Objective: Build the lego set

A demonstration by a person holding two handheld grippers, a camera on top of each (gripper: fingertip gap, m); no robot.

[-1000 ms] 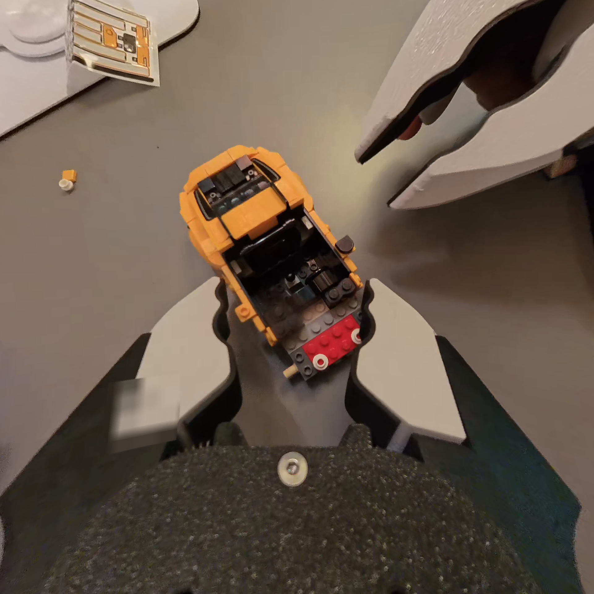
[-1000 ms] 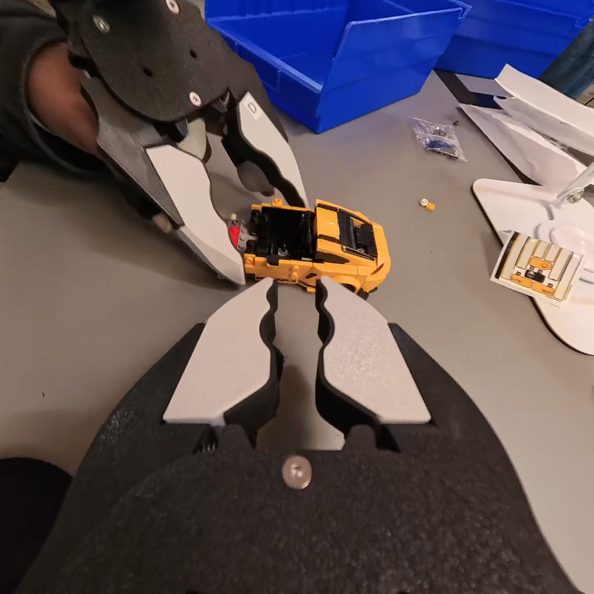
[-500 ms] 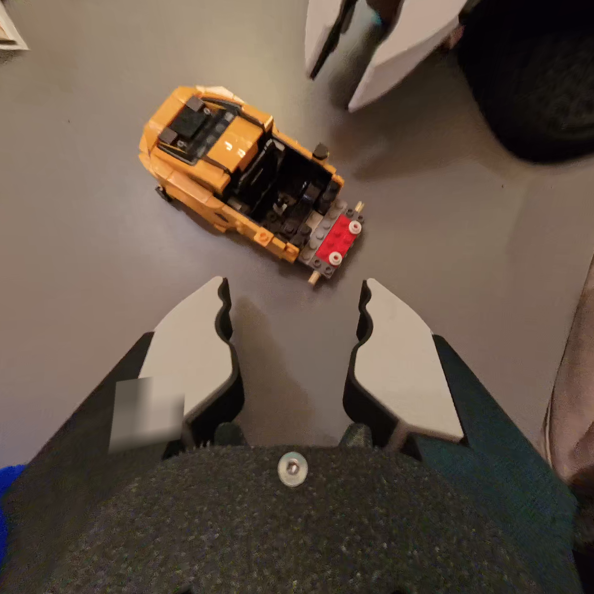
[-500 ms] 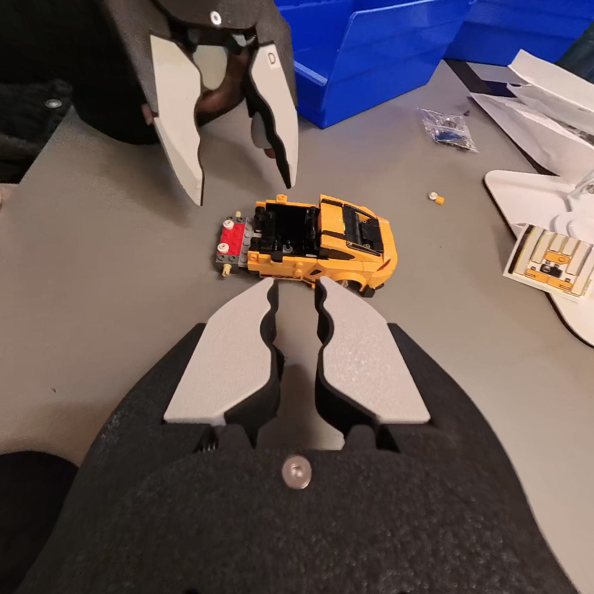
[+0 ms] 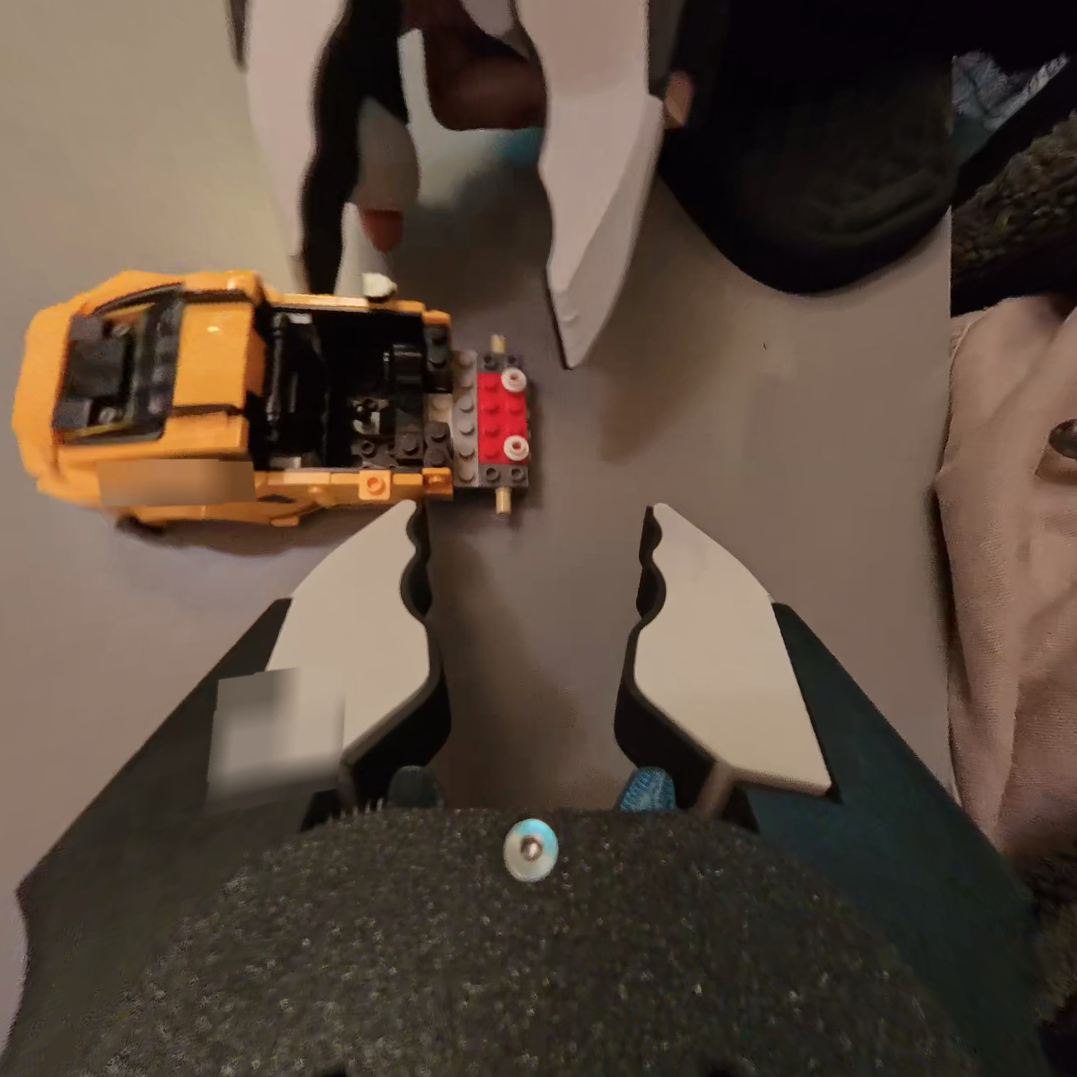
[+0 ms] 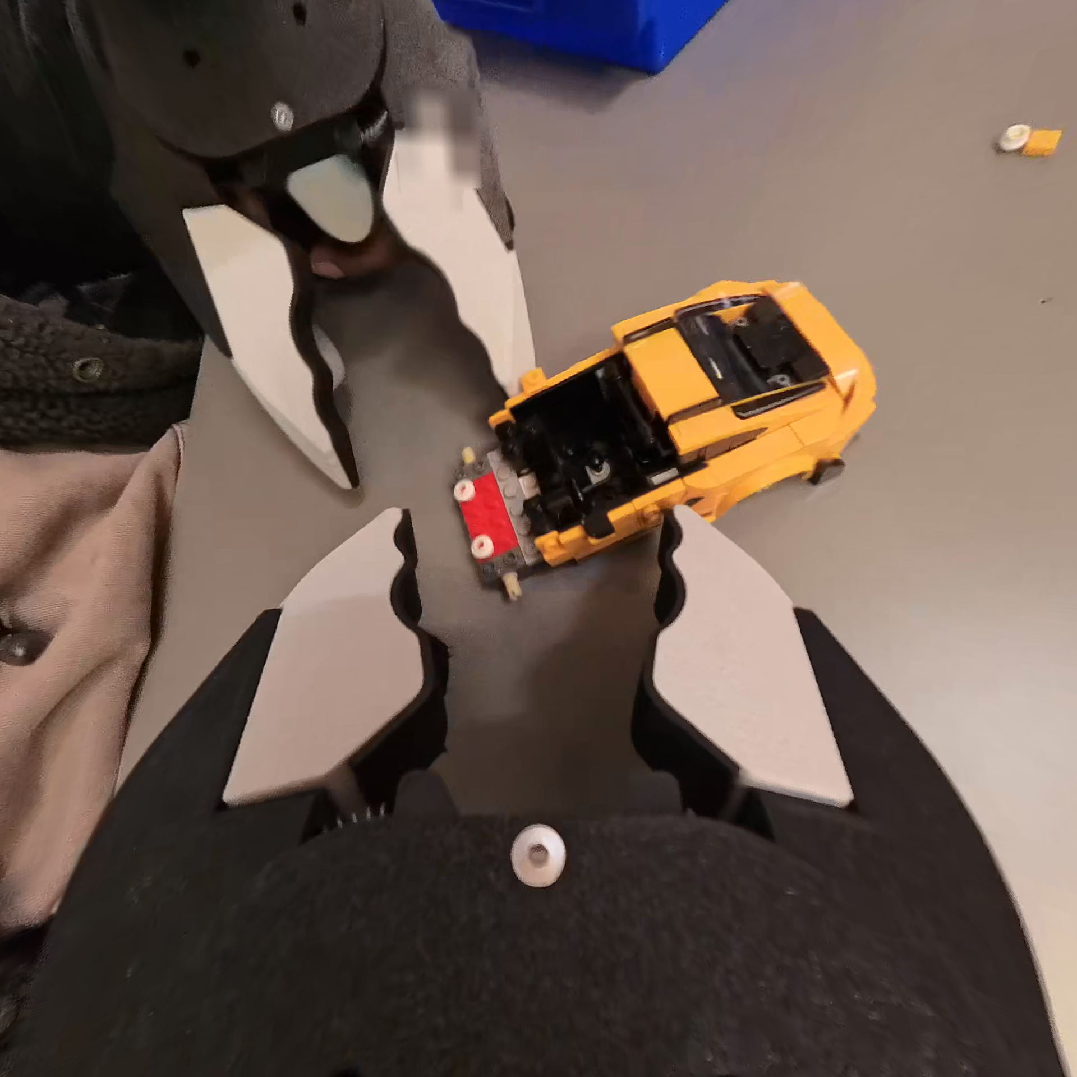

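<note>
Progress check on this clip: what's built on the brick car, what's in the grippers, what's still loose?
Built: the orange car has its roof end on; cabin and red plate lie open. In hand: nothing; left gripper and right gripper are open beside it. Loose: two small pieces.

A workshop bench: grey tabletop (image 6: 816, 204), blue storage bin (image 6: 583, 29), loose brick pieces (image 6: 1028, 141).

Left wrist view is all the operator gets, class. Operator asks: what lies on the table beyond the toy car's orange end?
Observer: Two tiny loose pieces, one white and one orange, lie apart from the toy car.
Operator: Anything behind the left gripper?
Observer: A blue bin stands past the left gripper.
Operator: Is the right gripper's base visible?
Observer: Yes, the right gripper has a black base, its fingers spread wide apart.
</note>
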